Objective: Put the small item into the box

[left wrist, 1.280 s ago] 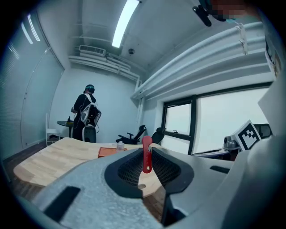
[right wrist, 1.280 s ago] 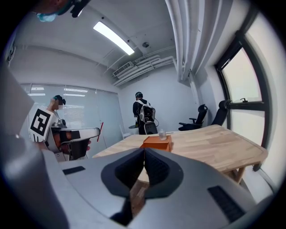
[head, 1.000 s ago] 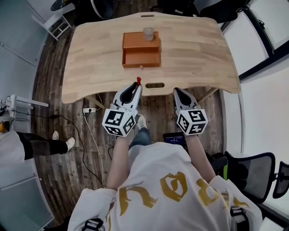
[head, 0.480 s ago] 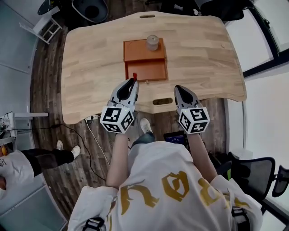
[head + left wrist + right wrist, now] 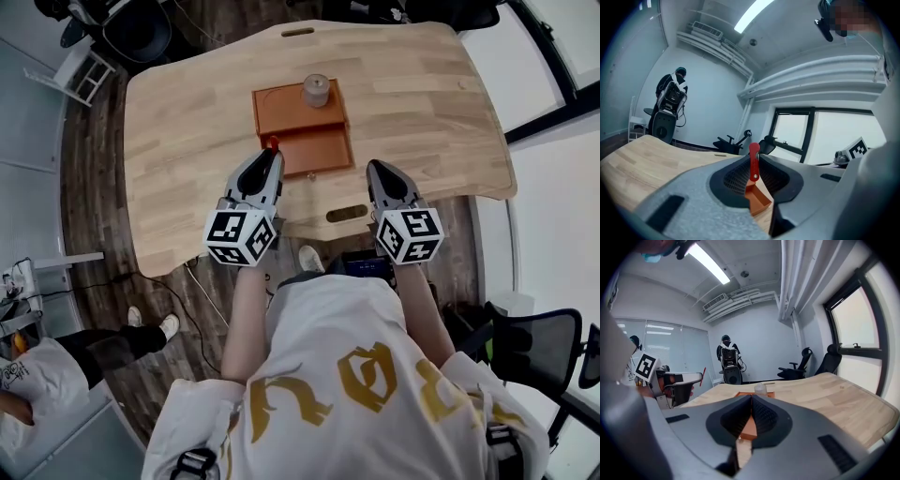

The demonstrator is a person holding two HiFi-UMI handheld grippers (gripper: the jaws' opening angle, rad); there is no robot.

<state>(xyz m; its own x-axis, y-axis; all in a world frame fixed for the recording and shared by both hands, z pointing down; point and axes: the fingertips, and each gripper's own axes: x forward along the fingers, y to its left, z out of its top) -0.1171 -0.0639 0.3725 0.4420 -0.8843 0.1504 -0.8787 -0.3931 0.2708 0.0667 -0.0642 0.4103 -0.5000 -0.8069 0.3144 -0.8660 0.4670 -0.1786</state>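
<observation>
Squarely between left gripper jaws — red item.

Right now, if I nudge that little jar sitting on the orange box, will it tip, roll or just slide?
Probably slides rather than tips: the jar looks squat and stands upright on the flat rear part of the orange box. It seems small and pale, so likely light. If knocked over, its round body could roll.

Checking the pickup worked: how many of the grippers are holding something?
1. The left gripper is shut on the red item, near the box's front left corner. The right gripper is shut, empty.
</observation>
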